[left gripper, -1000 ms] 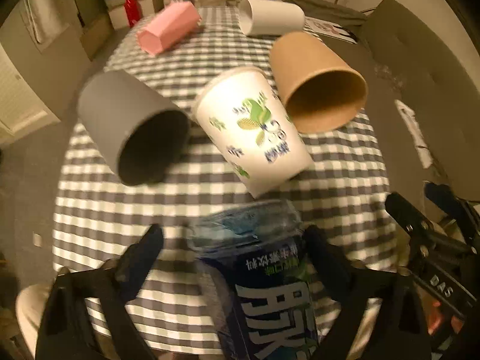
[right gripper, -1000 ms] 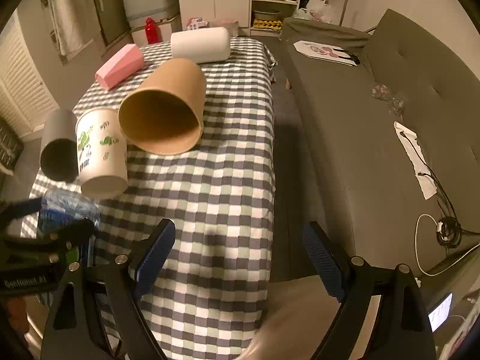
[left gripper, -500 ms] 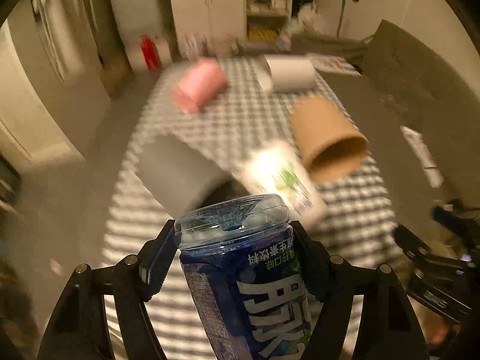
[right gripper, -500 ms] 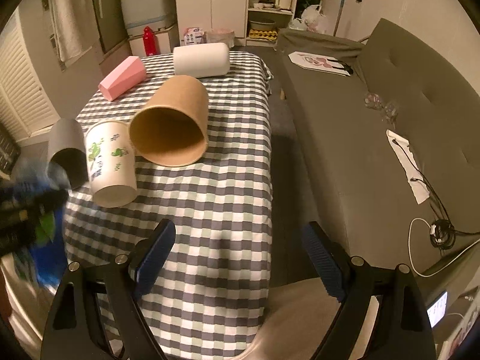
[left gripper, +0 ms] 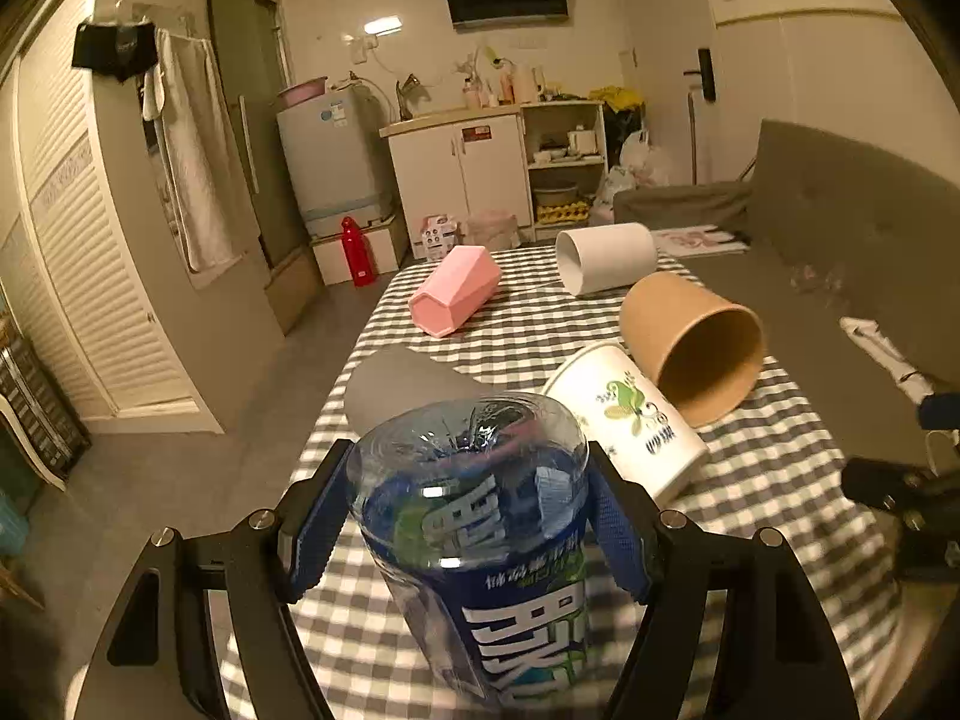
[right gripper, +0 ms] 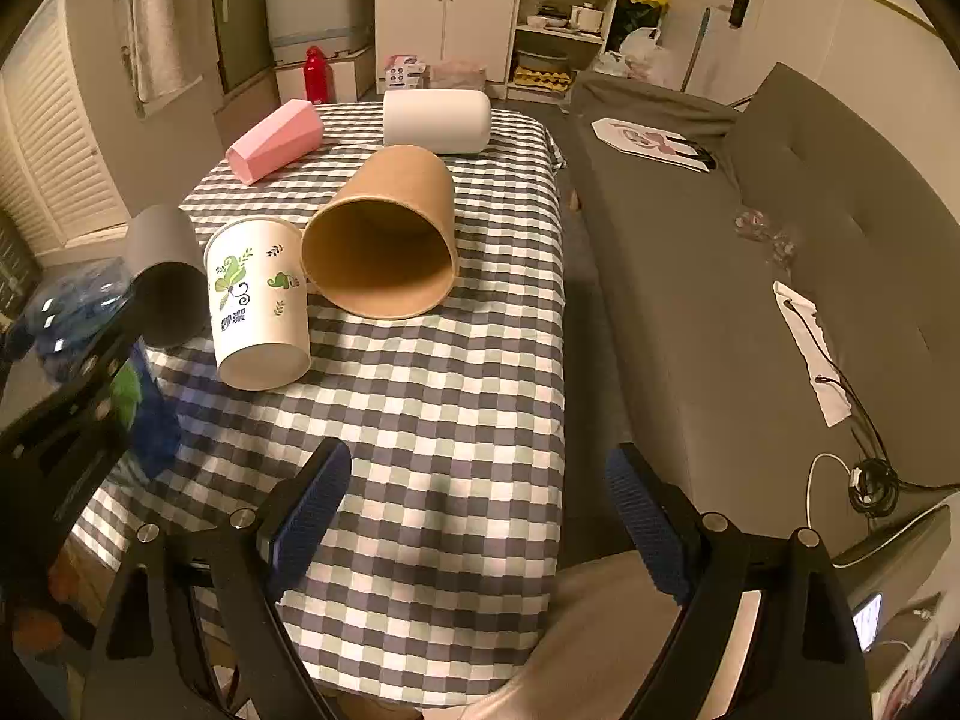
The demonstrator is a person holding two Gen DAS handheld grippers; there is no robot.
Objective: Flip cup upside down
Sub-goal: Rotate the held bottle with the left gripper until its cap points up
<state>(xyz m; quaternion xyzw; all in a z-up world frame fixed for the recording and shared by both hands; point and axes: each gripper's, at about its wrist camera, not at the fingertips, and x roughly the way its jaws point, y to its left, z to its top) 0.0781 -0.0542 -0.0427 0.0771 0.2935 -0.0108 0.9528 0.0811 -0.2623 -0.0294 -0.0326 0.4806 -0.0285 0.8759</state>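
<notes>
My left gripper [left gripper: 468, 471] is shut on a clear blue plastic cup [left gripper: 480, 516] with a printed label. Its closed base points forward, away from the camera, above the near end of the table. In the right wrist view the same blue cup [right gripper: 78, 312] shows blurred at the left edge, inside the left gripper [right gripper: 72, 396]. My right gripper [right gripper: 477, 468] is open over the checked tablecloth [right gripper: 456, 384] with nothing between its fingers.
Several cups lie on their sides on the table: grey [left gripper: 408, 387], white printed paper [left gripper: 630, 420], brown paper [left gripper: 690, 354], pink [left gripper: 456, 291] and plain white [left gripper: 606, 258]. A grey sofa [right gripper: 750, 252] runs along the table's right side.
The left gripper closed on the blue cup, then lifted and tilted up so the view now looks across the room. The right gripper stayed open and drew back slightly.
</notes>
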